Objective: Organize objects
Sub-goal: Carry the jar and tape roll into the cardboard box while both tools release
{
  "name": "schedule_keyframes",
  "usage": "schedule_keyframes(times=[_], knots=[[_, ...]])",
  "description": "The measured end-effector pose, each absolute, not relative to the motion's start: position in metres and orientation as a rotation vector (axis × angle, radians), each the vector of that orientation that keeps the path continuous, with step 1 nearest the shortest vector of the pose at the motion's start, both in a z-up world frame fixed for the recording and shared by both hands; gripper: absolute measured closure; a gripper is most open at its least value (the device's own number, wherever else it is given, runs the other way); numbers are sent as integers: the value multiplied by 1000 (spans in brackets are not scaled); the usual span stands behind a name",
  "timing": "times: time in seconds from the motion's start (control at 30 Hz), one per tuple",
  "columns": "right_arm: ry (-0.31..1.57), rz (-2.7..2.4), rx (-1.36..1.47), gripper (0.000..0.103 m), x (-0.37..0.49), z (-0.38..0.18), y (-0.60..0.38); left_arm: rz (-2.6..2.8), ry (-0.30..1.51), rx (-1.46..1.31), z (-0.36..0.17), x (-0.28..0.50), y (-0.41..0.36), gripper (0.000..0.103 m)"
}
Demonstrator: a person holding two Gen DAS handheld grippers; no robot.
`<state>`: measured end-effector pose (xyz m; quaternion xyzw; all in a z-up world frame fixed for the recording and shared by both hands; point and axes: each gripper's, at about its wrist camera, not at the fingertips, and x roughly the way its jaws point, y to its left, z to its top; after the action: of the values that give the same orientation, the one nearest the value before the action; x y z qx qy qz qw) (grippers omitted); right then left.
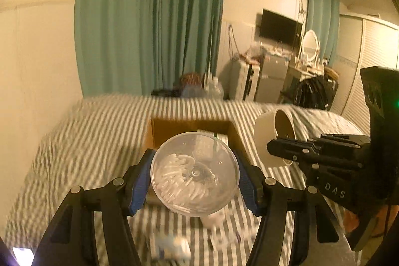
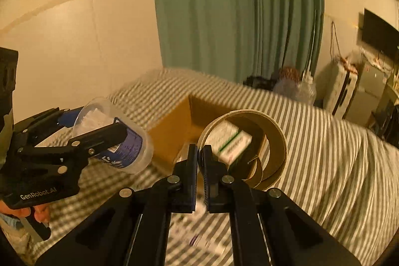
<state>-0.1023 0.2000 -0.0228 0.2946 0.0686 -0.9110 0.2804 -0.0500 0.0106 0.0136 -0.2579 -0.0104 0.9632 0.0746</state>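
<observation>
Cotton-swab tub [image 1: 195,172]: clear, round, pinched at its sides between the blue pads of the left gripper [image 1: 195,178], lifted above the striped bedcover [image 1: 99,131].
Left wrist, beyond it: open cardboard box [image 1: 159,131] just behind the tub; the right gripper [image 1: 270,150] alongside, clamped on the wall of a tape roll [image 1: 268,133].
Right wrist, tape: the roll's thin wall sits squeezed between near-closed fingers, ring held up over the box.
Right wrist, box: a white-and-green carton [image 2: 230,142] lies inside, seen through the ring.
Right wrist, left side: tub tilted, blue label showing, near the box's left wall.
Blur: bedcover items below are smeared, can't tell what.
</observation>
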Motion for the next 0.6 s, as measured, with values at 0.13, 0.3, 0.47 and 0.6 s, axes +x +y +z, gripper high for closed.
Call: schedule_keyframes(times=[0.13, 0.3, 0.47, 0.6], knots=[[201, -2443, 769, 99, -127, -13, 191, 2903, 11, -701, 27, -82, 17, 39], [195, -2397, 828, 99, -159, -33, 176, 2903, -19, -722, 13, -124, 11, 39], [201, -2362, 924, 99, -183, -79, 162, 2892, -69, -818, -25, -156, -2, 39], [184, -2352, 981, 99, -194, -106, 157, 2851, -74, -946, -60, -176, 0, 39]])
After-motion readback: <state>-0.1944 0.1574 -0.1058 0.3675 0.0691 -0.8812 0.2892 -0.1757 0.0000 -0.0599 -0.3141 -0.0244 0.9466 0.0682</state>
